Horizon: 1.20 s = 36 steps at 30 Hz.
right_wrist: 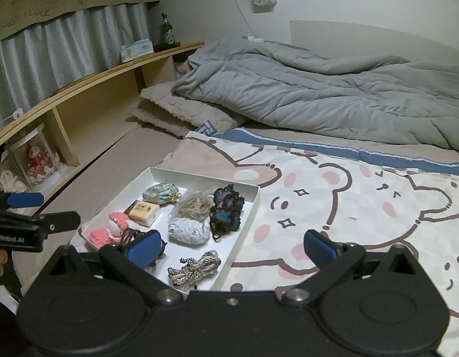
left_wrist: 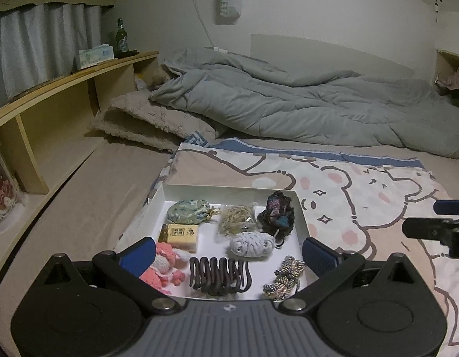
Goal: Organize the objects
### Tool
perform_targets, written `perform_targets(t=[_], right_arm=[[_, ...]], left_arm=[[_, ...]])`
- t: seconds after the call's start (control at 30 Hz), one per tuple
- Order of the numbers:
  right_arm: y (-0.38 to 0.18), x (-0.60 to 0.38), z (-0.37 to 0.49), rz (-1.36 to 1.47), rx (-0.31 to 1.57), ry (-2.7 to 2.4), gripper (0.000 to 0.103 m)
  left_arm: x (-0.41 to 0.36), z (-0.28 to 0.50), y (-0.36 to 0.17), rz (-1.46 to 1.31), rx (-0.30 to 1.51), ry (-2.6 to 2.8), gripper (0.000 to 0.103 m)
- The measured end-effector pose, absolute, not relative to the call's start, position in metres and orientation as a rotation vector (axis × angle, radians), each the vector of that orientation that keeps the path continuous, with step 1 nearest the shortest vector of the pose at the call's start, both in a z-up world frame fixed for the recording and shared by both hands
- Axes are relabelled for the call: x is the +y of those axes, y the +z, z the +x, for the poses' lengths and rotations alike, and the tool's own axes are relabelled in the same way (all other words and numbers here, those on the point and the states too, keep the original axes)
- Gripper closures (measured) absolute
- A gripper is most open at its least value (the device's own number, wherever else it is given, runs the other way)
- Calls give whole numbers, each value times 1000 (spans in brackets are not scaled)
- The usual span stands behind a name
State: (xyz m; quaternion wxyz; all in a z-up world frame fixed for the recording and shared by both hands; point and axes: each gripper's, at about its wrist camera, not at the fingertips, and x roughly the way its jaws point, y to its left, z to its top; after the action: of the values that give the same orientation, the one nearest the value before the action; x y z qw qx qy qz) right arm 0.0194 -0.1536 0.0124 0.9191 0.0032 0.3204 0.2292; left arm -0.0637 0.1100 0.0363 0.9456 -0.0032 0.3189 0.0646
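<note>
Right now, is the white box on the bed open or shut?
Open. The white box has no lid on it, and its contents lie exposed, such as the black hair claw and the small yellow carton.

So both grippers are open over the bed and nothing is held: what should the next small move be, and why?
Probably lower the left gripper onto the black hair clip. Its open fingers already straddle the near end of the white tray, and the clip lies nearest between them, apart from the other items. The right gripper sits beside the tray, mostly over the bear blanket, so it is less well placed.
</note>
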Motion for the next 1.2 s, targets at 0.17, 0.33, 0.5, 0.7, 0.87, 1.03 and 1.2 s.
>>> perform_targets(t=[0.17, 0.33, 0.5, 0.7, 0.87, 1.03, 1.2], right_arm=[[7, -158, 10, -27, 654, 454, 0], [3, -163, 4, -34, 652, 444, 0], [-2, -163, -1, -50, 659, 445, 0], [-10, -161, -6, -69, 692, 448, 0], [-11, -164, -2, -62, 701, 429, 0], [-15, -167, 3, -47, 730, 422, 0], [-15, -167, 6, -35, 737, 425, 0]], left_arm=[[104, -72, 33, 1, 640, 133, 0], [102, -79, 27, -25, 646, 142, 0], [101, -82, 20, -14, 655, 165, 0], [101, -81, 15, -10, 687, 155, 0], [99, -80, 14, 2, 693, 154, 0], [98, -78, 12, 10, 708, 151, 0], [96, -75, 9, 17, 727, 148, 0]])
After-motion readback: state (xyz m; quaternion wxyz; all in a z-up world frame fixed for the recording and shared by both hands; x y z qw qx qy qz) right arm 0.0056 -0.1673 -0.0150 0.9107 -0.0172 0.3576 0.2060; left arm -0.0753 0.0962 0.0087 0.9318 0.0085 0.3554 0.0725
